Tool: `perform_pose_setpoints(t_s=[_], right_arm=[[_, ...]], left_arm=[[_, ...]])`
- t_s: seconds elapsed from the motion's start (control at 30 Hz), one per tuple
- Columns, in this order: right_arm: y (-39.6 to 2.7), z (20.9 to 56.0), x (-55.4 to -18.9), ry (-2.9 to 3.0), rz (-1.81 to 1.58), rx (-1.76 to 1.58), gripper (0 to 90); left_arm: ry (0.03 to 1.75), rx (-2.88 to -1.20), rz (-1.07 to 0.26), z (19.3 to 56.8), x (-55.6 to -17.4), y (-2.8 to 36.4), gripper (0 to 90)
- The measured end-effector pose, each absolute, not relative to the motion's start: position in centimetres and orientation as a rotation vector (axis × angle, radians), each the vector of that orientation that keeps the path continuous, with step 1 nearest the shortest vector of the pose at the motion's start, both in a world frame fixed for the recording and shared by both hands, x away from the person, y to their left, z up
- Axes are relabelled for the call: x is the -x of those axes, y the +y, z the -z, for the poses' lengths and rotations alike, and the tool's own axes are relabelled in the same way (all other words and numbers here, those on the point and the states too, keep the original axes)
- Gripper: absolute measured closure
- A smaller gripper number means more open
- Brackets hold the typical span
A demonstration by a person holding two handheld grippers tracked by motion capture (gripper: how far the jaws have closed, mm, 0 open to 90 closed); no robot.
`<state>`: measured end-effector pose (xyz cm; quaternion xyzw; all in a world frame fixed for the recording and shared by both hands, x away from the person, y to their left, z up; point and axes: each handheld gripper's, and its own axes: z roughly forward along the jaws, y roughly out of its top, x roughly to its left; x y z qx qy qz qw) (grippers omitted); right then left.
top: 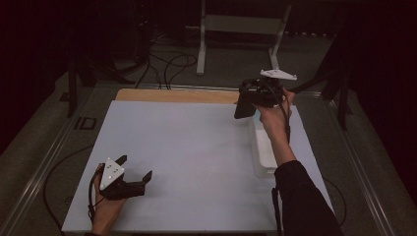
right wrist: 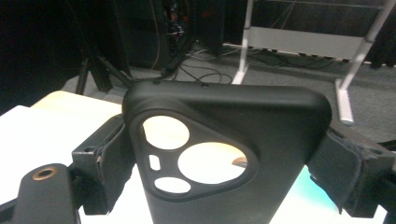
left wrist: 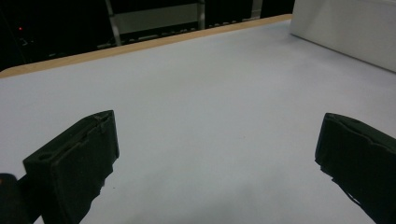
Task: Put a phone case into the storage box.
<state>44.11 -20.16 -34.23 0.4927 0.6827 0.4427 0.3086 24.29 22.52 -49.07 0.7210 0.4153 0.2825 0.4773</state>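
Note:
A black phone case [right wrist: 224, 154] with round camera cut-outs is clamped between the jaws of my right gripper [right wrist: 219, 158]. In the high view that gripper [top: 253, 101] holds the phone case [top: 244, 107] in the air above the far end of a white tray [top: 263, 152] at the right side of the table. My left gripper [top: 135, 169] rests near the table's front left, open, its jaws spread wide with nothing between them. In the left gripper view the left gripper [left wrist: 217, 154] points across bare white tabletop toward the tray wall [left wrist: 345, 23].
The white table top [top: 187, 147] has a wooden strip [top: 177, 96] along its far edge. Beyond it are a metal stand [top: 241, 29] and cables [top: 169, 66] on the floor. A person's dark sleeve [top: 300, 196] reaches in at the bottom right.

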Motion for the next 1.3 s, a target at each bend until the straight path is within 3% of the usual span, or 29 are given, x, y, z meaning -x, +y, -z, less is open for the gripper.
perform_pose_setpoints(t_s=[1.3], right_arm=[[-23.7, 34.6, -45.0, 1.682, -1.051, -1.405, 14.2]], left_arm=[[1.017, -1.759, -0.695, 49.0, -24.3, 22.5, 0.2]])
